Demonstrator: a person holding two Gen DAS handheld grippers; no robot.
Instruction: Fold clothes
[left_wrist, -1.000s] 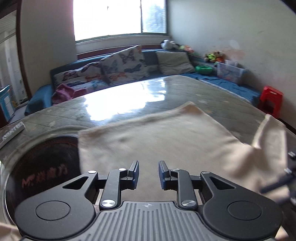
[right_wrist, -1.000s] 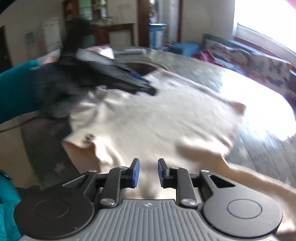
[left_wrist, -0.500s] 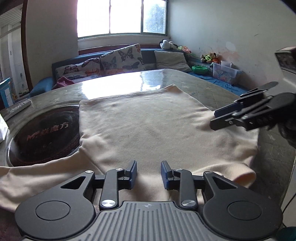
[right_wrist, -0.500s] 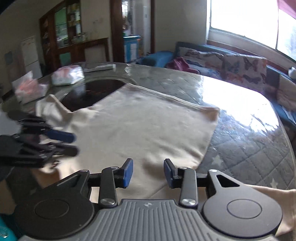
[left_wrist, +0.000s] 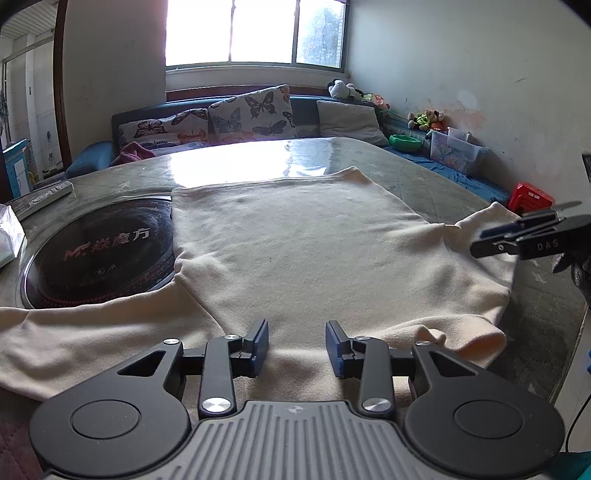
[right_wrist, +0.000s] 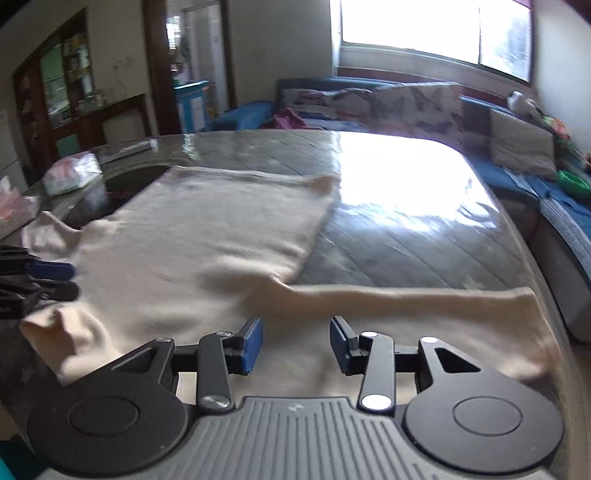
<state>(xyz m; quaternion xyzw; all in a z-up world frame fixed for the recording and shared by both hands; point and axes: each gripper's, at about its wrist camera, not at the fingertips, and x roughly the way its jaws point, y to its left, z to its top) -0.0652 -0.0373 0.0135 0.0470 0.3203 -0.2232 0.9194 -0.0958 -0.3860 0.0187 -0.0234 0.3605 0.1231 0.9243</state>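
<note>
A cream long-sleeved top (left_wrist: 295, 251) lies spread flat on the round table, hem at the far side, sleeves out to both sides. My left gripper (left_wrist: 296, 349) is open and empty just above the near edge of the top, around the neck area. My right gripper (right_wrist: 296, 345) is open and empty above the right shoulder, where the right sleeve (right_wrist: 443, 306) runs out towards the table edge. The right gripper also shows at the right edge of the left wrist view (left_wrist: 517, 236). The left gripper shows at the left edge of the right wrist view (right_wrist: 44, 280).
The table (left_wrist: 424, 177) has a quilted cover under glass and a black round hotplate (left_wrist: 96, 254) partly under the left sleeve. Tissue packs (right_wrist: 70, 173) and a remote (left_wrist: 44, 194) lie at its left. A sofa with cushions (left_wrist: 251, 114) and a red stool (left_wrist: 530, 194) stand beyond.
Both grippers have let the top down flat and opened wider. The right gripper has drawn back to the right edge; the right sleeve now lies stretched out.
</note>
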